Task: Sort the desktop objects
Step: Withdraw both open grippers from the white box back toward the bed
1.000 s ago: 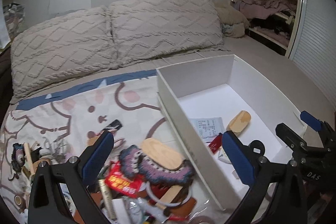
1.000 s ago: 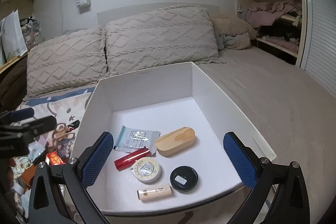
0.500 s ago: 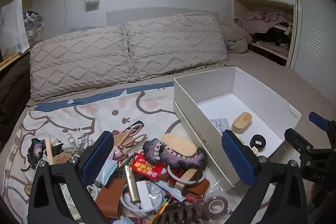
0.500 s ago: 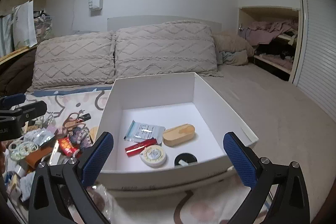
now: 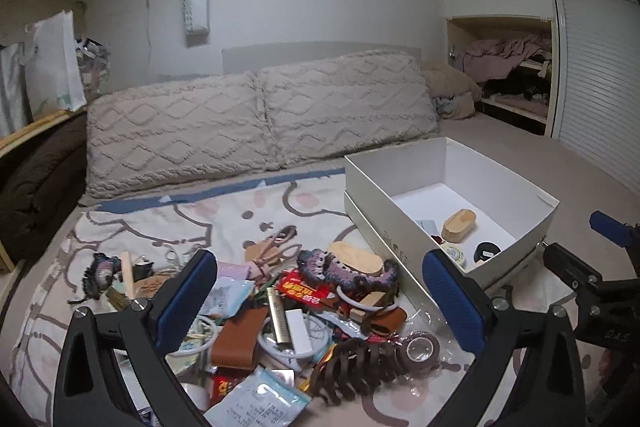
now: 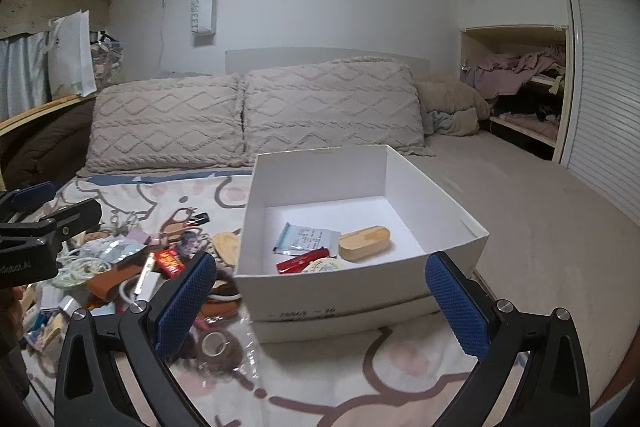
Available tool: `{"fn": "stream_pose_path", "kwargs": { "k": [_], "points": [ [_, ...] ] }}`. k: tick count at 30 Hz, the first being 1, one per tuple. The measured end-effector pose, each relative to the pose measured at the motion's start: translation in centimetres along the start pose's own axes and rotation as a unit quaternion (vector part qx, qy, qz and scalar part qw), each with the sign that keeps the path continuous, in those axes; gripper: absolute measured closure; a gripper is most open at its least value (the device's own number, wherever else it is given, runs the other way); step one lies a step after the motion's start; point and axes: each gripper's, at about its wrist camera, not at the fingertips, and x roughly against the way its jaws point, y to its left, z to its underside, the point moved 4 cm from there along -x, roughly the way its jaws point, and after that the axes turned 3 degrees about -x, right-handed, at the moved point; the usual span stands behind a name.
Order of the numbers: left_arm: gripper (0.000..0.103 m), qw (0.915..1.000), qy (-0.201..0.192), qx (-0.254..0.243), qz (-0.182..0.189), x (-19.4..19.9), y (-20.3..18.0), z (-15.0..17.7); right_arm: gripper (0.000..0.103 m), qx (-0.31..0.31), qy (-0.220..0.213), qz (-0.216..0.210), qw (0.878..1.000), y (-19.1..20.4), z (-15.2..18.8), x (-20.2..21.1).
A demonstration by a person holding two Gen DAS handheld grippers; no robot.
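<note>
Both tools held wide and empty above a bed with clutter and a white box.

The left tool hovers over the heap of small objects, its lower edge cut off by the frame; the right tool faces the white box just right of the heap. Inside lie a wooden oval piece, a packet and a red item; the front wall partly hides a round tin.
</note>
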Motion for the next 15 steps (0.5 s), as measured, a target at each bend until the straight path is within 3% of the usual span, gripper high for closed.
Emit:
{"fn": "stream_pose_path", "kwargs": {
  "k": [5, 15],
  "points": [
    [0.0, 0.9987, -0.032, -0.019, -0.036, 2.4, 0.7, 0.8, 0.0, -0.007, -0.024, -0.005, 1.0, 0.6, 0.7, 2.0],
    [0.0, 0.9987, -0.042, -0.009, -0.028, 6.4, 2.0, 2.9, 0.0, 0.004, -0.054, -0.011, 0.998, 2.1, 1.5, 5.5]
  ]
}}
